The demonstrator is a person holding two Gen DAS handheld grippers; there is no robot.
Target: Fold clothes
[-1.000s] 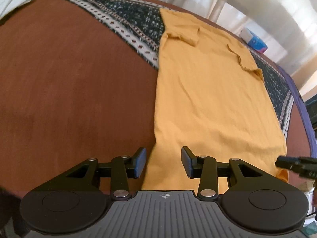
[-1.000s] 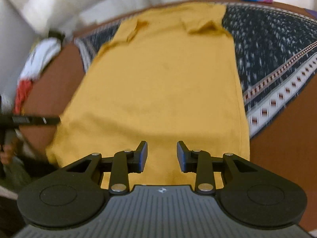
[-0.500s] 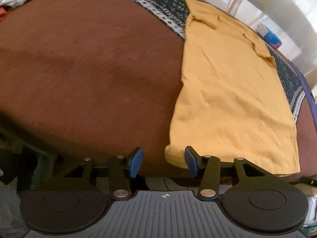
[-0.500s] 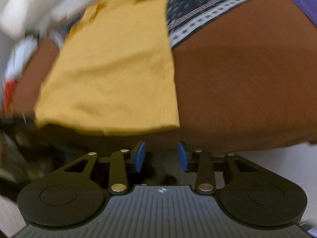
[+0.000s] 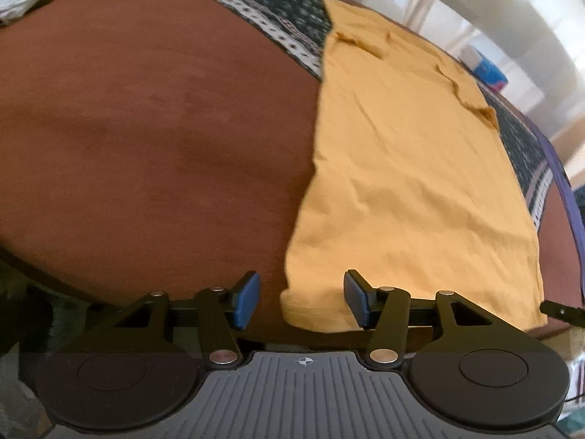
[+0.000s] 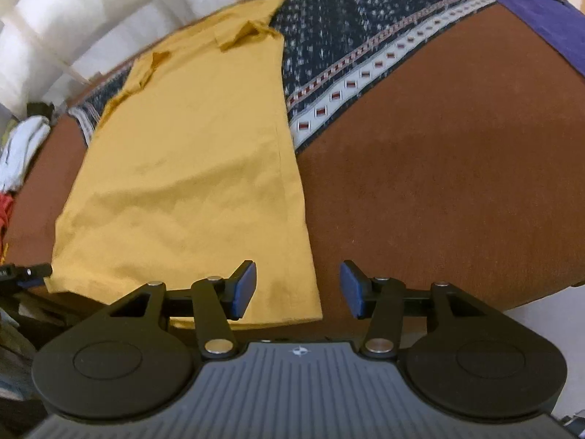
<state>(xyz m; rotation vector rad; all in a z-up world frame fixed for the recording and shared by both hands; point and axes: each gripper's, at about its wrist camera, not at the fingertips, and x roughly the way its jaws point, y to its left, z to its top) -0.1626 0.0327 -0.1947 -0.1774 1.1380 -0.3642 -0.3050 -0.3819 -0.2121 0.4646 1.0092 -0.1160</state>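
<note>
A mustard-yellow shirt (image 5: 402, 168) lies flat as a long strip on the brown bed cover (image 5: 146, 128), sleeves folded in at the far end. It also shows in the right wrist view (image 6: 190, 168). My left gripper (image 5: 301, 300) is open, its jaws on either side of the shirt's near left hem corner. My right gripper (image 6: 298, 289) is open, its jaws on either side of the near right hem corner. Neither holds cloth. The right gripper's tip (image 5: 559, 311) shows at the left wrist view's right edge.
A dark patterned blanket (image 6: 347, 47) lies under the shirt's far end. A purple cloth (image 6: 530, 7) is at the far right. White clothes (image 6: 22, 146) are piled at the left. A blue packet (image 5: 488, 69) sits at the far edge. The bed's near edge is just below the grippers.
Both grippers pulled back from above the shirt to the bed's near edge, then moved in slightly toward the hem corners. Both stayed open. The shirt has not moved.
</note>
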